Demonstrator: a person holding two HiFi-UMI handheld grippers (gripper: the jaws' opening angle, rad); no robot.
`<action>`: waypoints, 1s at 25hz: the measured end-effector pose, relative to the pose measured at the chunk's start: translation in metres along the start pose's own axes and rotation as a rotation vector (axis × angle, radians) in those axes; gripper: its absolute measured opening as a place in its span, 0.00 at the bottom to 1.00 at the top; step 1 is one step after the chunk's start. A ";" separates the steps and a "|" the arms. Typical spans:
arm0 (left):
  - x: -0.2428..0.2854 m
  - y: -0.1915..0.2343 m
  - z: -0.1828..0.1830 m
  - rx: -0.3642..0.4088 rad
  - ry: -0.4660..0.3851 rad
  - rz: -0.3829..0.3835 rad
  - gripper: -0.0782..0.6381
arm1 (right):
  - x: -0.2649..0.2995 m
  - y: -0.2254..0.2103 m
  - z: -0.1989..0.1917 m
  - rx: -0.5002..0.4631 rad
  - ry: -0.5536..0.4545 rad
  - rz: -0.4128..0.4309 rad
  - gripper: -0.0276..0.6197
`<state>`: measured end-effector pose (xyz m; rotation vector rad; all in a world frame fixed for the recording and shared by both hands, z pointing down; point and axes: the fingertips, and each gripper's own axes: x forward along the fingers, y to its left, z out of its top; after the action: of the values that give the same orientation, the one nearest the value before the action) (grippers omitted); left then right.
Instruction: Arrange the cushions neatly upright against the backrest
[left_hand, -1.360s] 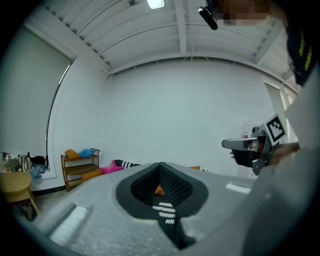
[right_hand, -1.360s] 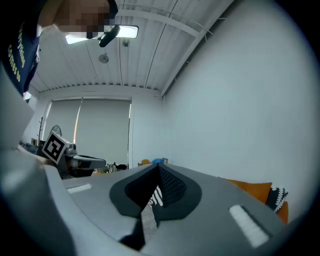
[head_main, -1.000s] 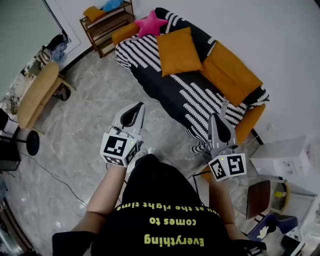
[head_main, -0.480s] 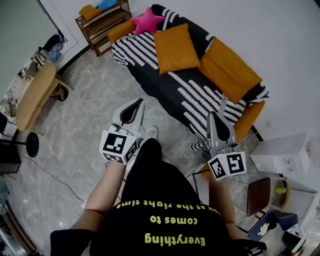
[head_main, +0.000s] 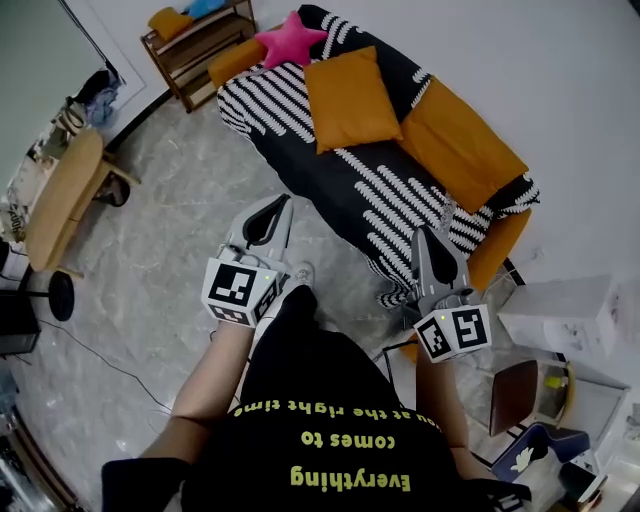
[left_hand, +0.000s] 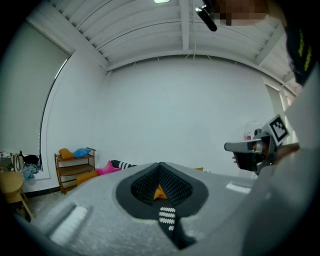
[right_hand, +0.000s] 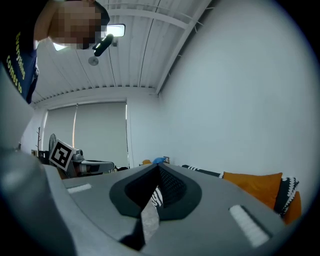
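Cushions wait on the sofa (head_main: 300, 140), none of them in hand. A square orange cushion (head_main: 350, 98) lies flat in the middle of the seat, and a larger orange cushion (head_main: 462, 142) lies slumped toward the wall side. A pink star cushion (head_main: 290, 42) sits at the far end. None reads as propped upright, so the arranging looks not yet begun.

The left gripper (head_main: 277, 207) and the right gripper (head_main: 424, 235) hang over the floor (head_main: 180, 220) in front of the sofa, well apart from every cushion. Each has its jaws pressed together with nothing between them.

Several things could go wrong. A narrow pinch on a soft corner may let a cushion sag and slide out on the lift. Jaws that close too low could catch the loose striped throw (head_main: 400, 215) along with the cushion and drag it askew. A cushion stood on the soft seat without real lean on the backrest would likely topple forward, and the backrest's line is hard to make out under the throw. The star has no flat edge to stand on.

Beyond the sofa's far end a wooden rack (head_main: 195, 50) holds an orange bundle (head_main: 165, 20) and a blue bundle (head_main: 207, 8) on its top shelf; the lower shelves are too small to read. A white box (head_main: 560, 312) stands near the sofa's near end, its contents not visible.
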<state>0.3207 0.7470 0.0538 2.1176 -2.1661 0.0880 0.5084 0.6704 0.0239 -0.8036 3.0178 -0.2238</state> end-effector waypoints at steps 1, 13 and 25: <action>0.006 0.008 0.001 -0.002 -0.002 0.002 0.11 | 0.010 0.000 0.001 -0.004 0.001 0.005 0.06; 0.097 0.121 0.025 -0.012 -0.016 -0.034 0.11 | 0.157 -0.016 0.023 -0.015 -0.020 -0.028 0.06; 0.154 0.195 0.030 -0.013 -0.014 -0.075 0.11 | 0.240 -0.025 0.022 -0.013 -0.009 -0.076 0.06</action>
<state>0.1212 0.5957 0.0500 2.1962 -2.0859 0.0531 0.3133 0.5271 0.0119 -0.9188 2.9860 -0.2012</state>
